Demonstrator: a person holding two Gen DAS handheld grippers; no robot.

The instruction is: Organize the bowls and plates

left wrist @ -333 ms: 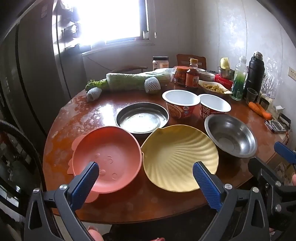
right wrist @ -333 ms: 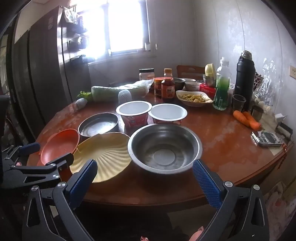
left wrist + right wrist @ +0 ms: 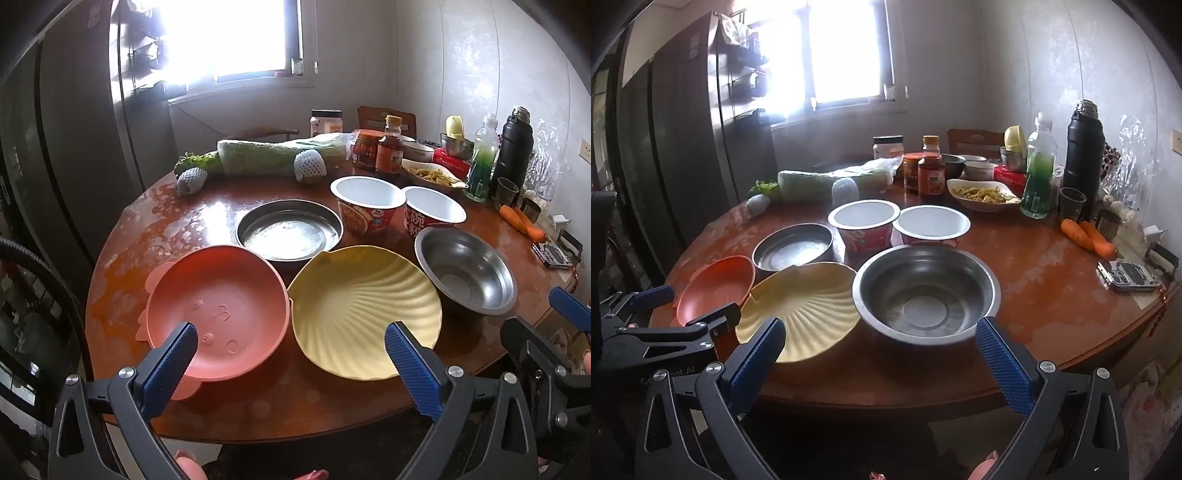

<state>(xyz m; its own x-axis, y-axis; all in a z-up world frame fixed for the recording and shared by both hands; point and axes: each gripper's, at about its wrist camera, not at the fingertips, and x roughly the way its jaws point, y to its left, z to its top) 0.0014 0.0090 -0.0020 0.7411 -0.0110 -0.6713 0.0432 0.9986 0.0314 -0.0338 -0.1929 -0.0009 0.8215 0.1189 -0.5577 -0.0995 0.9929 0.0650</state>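
Left gripper (image 3: pixel 290 345): jaws apart, holding nothing; orange plate (image 3: pixel 218 310) and yellow shell plate (image 3: pixel 365 310) lie just ahead. Right gripper (image 3: pixel 879 343): jaws apart, steel bowl (image 3: pixel 927 291) ahead between them.

A home dining room: round wooden table (image 3: pixel 295 406) crowded with condiment bottles (image 3: pixel 389 146), vegetables (image 3: pixel 266 157), window behind.

pink bowl (image 3: pixel 218 310) | yellow shell plate (image 3: pixel 364 310) touching | steel bowl (image 3: pixel 465 271) | steel dish (image 3: pixel 290 230) | upright

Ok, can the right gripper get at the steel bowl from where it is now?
Probably yes: the right gripper is open, the steel bowl sits straight ahead between its fingers, and nothing lies between them.
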